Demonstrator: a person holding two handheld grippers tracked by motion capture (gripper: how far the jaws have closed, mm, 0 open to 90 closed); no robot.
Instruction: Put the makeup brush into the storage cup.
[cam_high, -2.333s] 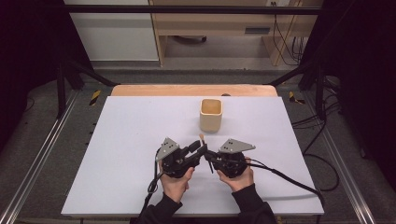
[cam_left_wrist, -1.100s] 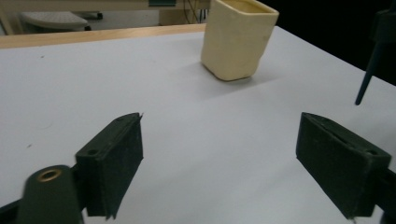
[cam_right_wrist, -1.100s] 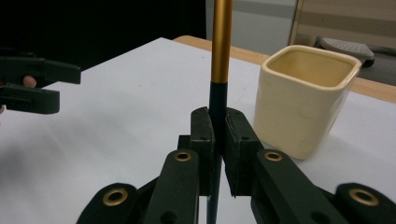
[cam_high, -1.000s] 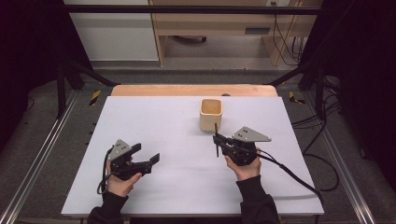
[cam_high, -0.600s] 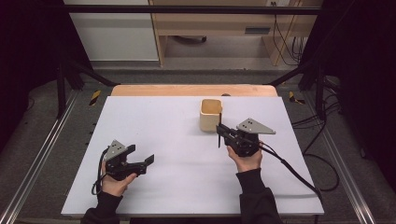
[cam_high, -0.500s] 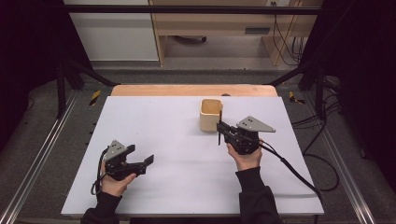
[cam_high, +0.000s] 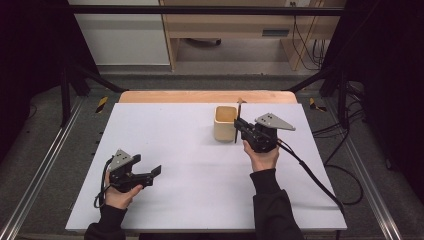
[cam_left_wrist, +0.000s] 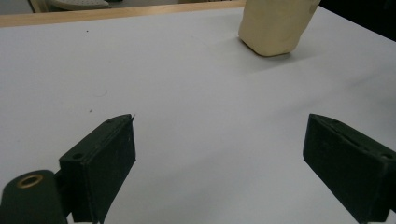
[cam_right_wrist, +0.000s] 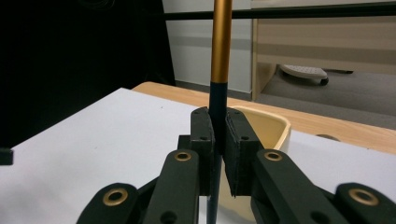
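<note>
A cream cup (cam_high: 225, 122) stands on the white table top (cam_high: 200, 160), right of centre toward the back. My right gripper (cam_high: 238, 126) is just to the cup's right, shut on a thin stick (cam_high: 239, 112) that it holds upright. In the right gripper view the stick (cam_right_wrist: 221, 42) is dark below and gold above, pinched in the right gripper (cam_right_wrist: 218, 135), with the cup (cam_right_wrist: 268, 123) close behind. My left gripper (cam_high: 156, 171) rests low at the front left, open and holding nothing. The left gripper view has the left gripper (cam_left_wrist: 219, 154) spread wide over bare table, with the cup (cam_left_wrist: 275, 25) far off.
A wooden strip (cam_high: 205, 96) runs along the table's far edge. A black cable (cam_high: 312, 172) trails from the right gripper across the table's right side. Metal rails (cam_high: 40, 175) flank the table, and shelving stands beyond it.
The two grippers were together at the table's middle. The left one has drawn back to the front left, open. The right one has carried the stick up beside the cup.
</note>
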